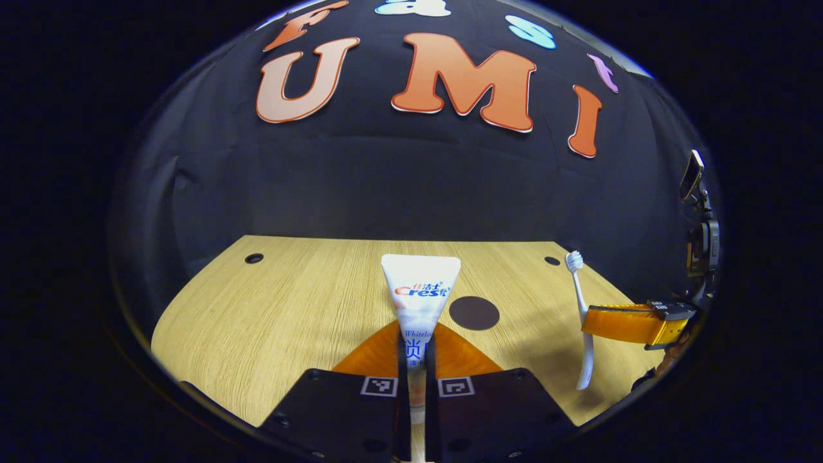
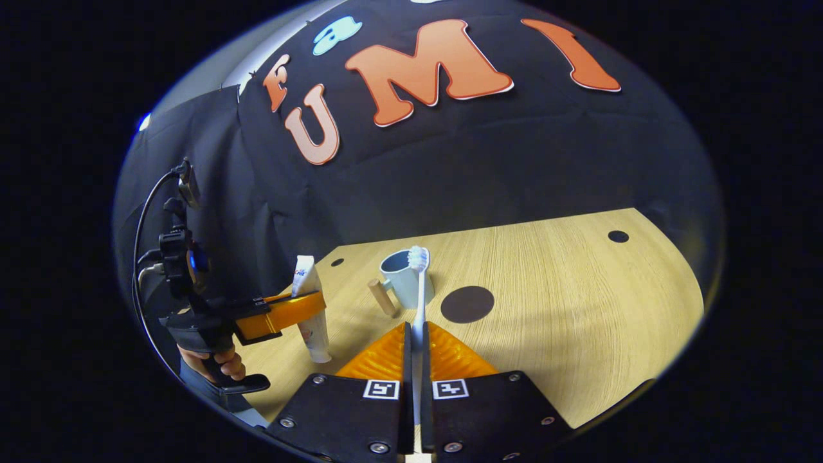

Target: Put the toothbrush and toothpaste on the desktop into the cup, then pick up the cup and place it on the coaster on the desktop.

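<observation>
My left gripper (image 1: 416, 350) is shut on a white toothpaste tube (image 1: 421, 286), held upright with its flat crimped end up. Beyond it a dark round coaster (image 1: 474, 313) lies on the wooden desktop (image 1: 289, 308). At the right of the left gripper view, the right gripper (image 1: 595, 321) holds a white toothbrush (image 1: 580, 292) upright above the desk. In the right gripper view my right gripper (image 2: 415, 334) is shut on the toothbrush (image 2: 419, 283), bristles up. Just behind it stands a light blue cup (image 2: 400, 278) with a wooden handle (image 2: 382, 298); the coaster (image 2: 467, 304) lies to its right. The left gripper (image 2: 308, 307) carries the toothpaste (image 2: 307, 273) at the left.
Small dark holes (image 1: 254, 258) (image 2: 618, 236) mark the desktop's far corners. A person's hand (image 2: 222, 363) grips the left gripper's handle, with cables (image 2: 144, 218) running above it. The black cloth wall (image 1: 411, 180) closes off the desk's far edge.
</observation>
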Demonstrator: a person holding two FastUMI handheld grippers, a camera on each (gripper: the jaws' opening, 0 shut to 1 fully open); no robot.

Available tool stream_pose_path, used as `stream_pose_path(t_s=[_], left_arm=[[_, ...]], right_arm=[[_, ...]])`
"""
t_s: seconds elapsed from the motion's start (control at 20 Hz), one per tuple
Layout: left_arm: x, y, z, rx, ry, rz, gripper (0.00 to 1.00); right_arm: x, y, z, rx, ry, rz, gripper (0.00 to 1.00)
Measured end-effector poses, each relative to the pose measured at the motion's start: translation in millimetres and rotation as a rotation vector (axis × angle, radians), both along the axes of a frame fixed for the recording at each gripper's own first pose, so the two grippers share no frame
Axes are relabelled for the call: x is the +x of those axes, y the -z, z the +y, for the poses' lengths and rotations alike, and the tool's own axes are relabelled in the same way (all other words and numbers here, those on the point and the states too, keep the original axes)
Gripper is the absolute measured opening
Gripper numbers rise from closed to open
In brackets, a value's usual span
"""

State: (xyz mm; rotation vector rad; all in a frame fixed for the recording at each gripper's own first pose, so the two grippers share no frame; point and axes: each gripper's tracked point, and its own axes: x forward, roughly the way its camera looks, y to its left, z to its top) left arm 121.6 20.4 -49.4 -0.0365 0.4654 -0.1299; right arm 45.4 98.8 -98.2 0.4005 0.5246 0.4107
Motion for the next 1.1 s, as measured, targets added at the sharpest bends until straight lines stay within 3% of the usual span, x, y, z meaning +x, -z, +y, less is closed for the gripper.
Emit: stream_pose_path(t_s=[0.3, 0.65, 1.1], left_arm=[[35, -17, 2, -0.002, -0.041, -0.152, 0.08], [64, -52, -4, -0.045, -0.062, -0.313, 0.08], [117, -68, -14, -0.110, -0.055, -0.455, 0.08]], right_arm=[[6, -28, -1, -0.005, 0.045, -0.132, 0.05], [22, -33, -18, -0.028, 0.120, -0.216, 0.04], [32, -43, -26, -0.020, 0.149, -0.281, 0.04]])
